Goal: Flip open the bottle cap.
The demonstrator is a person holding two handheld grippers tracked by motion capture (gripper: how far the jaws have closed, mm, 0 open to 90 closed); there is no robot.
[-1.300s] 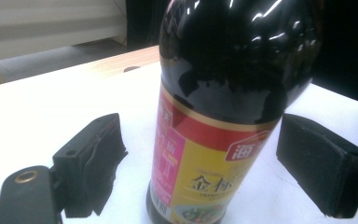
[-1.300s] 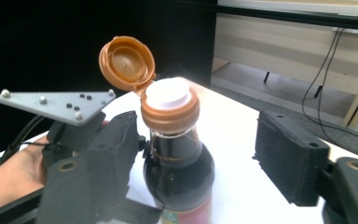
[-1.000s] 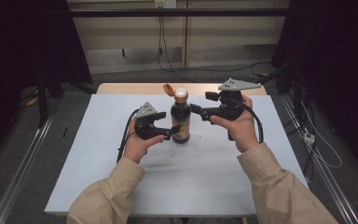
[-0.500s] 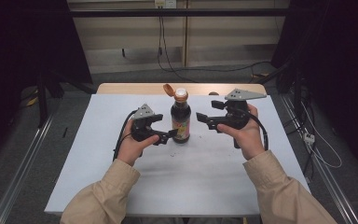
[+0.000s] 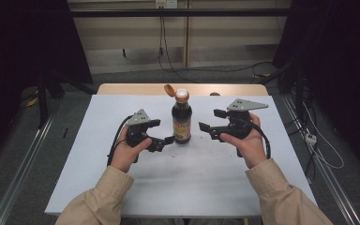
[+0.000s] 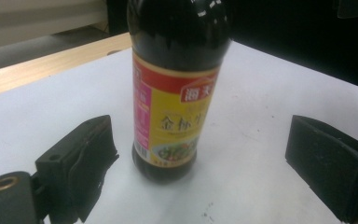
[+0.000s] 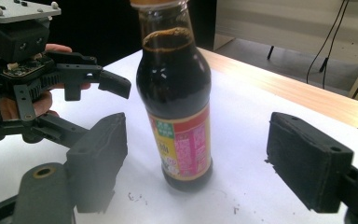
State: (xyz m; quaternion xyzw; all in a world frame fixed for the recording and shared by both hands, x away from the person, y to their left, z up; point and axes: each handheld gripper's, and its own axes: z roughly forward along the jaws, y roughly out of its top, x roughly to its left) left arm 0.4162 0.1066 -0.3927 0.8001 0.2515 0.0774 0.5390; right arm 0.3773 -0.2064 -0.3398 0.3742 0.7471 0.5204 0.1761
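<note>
The left gripper [image 5: 168, 139] sits at the left of the bottle [image 5: 182, 118], low by its bottom part. Its jaws have just been opening. The bottle stands in the gap between them, but the pads do not touch it, so it is let go.

The bottle is in the middle of the white table [image 5: 98, 178], a bit toward the far edge. It stands straight up on its own. Its long way runs up and down, with the neck on top and the flat bottom on the table. The little orange cap [image 5: 170, 90] is flipped open and hangs off to the left of the mouth. The dark sauce fills it up to the neck. The yellow and red label [image 6: 175, 122] faces the near side.

The right gripper [image 5: 207, 120] is at the right of the bottle, a bit higher. Its jaws are wide apart and grip nothing.

I think the opening part is done, since the cap is up. Lifting or pouring is not yet begun.
</note>
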